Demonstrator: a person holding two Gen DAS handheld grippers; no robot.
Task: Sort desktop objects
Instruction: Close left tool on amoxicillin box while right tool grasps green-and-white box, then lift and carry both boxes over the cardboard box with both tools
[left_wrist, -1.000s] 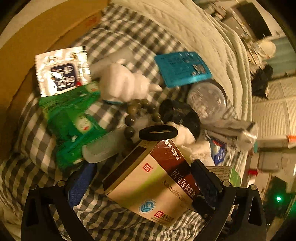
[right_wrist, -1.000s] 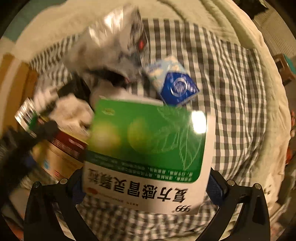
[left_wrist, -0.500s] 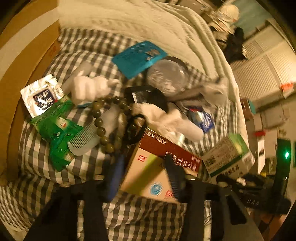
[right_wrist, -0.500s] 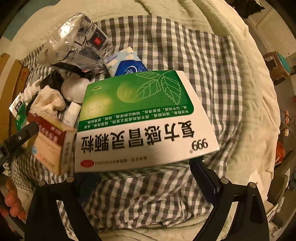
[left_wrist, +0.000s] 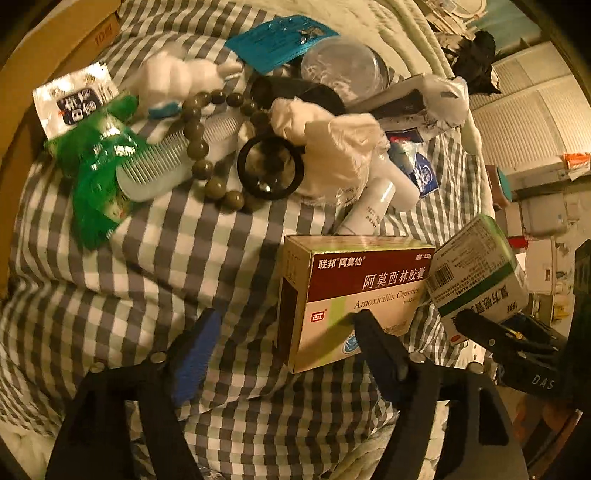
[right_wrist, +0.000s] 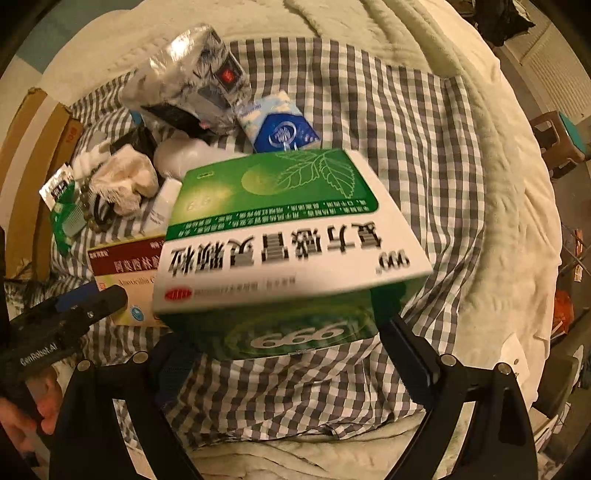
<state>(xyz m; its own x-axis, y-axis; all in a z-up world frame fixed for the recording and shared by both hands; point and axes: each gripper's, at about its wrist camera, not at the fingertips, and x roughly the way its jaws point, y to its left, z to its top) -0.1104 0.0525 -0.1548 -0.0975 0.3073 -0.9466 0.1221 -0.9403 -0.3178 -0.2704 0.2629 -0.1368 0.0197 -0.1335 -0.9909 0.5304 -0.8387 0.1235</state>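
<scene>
1. Desktop objects, a mixed heap on a grey-and-white checked cloth (left_wrist: 155, 258) spread over a cream quilt; entries run left to right in the left wrist view
2. White foil sachet with dark label (left_wrist: 72, 101), at the heap's left edge, partly under a crinkled green plastic packet (left_wrist: 98, 173)
3. Pale translucent plastic comb (left_wrist: 155, 170), lying on the green packet, its end under a string of olive-brown round beads (left_wrist: 201, 147)
4. Black elastic hair ring (left_wrist: 269, 168), touching a crumpled white cloth (left_wrist: 328, 147)
5. Left gripper (left_wrist: 284, 339): jaws opening, nothing between them; the right finger lies across the front of the item below, the left over bare cloth
6. Maroon-and-cream cardboard amoxicillin box (left_wrist: 354, 291), on the cloth just below the heap
7. Green-and-white cardboard medicine box (right_wrist: 288, 236), carried above the cloth beside the amoxicillin box, pinched by the right gripper (right_wrist: 280, 332) with jaws set wide against its sides
8. Risk: the wide box appears held near one end and tilts, so it could pivot or slip out
9. Risk: the boxes sit close; lowering one may knock the other, or the two grippers may collide
10. Risk: the soft, rumpled cloth may let a box tip when set down
</scene>
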